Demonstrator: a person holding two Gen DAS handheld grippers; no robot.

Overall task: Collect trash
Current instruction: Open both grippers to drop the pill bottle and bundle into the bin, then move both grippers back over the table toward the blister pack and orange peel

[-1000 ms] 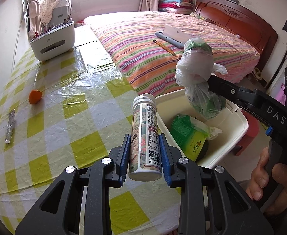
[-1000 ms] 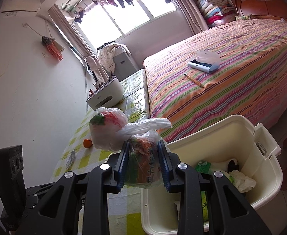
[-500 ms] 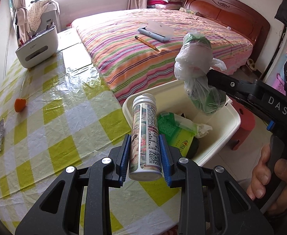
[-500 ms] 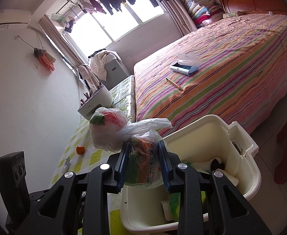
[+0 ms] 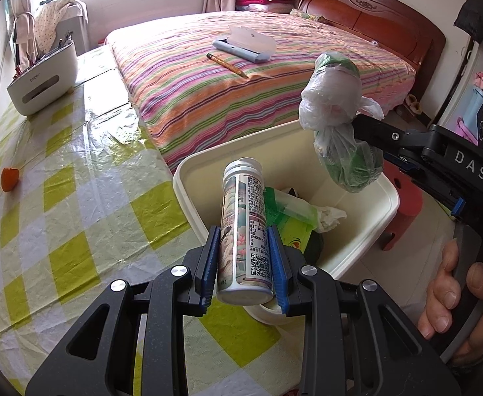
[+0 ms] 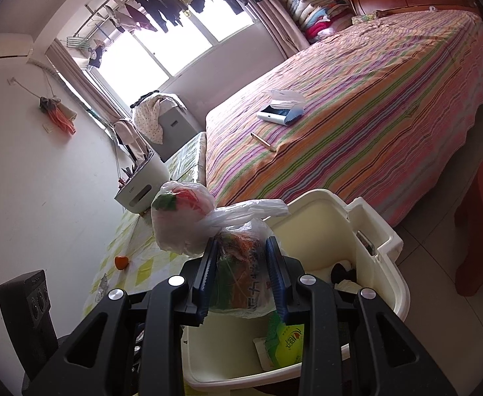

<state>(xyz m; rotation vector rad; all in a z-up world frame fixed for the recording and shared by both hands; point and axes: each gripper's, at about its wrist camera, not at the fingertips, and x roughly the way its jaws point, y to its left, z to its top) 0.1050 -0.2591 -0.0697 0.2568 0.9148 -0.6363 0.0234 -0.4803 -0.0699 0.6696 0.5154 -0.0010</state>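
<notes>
Gripping a printed bottle in clenched left gripper jaws, now over the cream bin instead of the checked worktop. Clamping a knotted trash bag in the right gripper, carried further above the same bin.

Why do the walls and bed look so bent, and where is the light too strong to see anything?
Both views come through fisheye lenses, so straight edges bow and the corners go black. Left wrist view: the shiny yellow-and-white checked plastic tablecloth throws glare near the striped bed; the white printed bottle stays sharp. Right wrist view: the bright window is washed out and the hanging clothes are dark silhouettes.
</notes>
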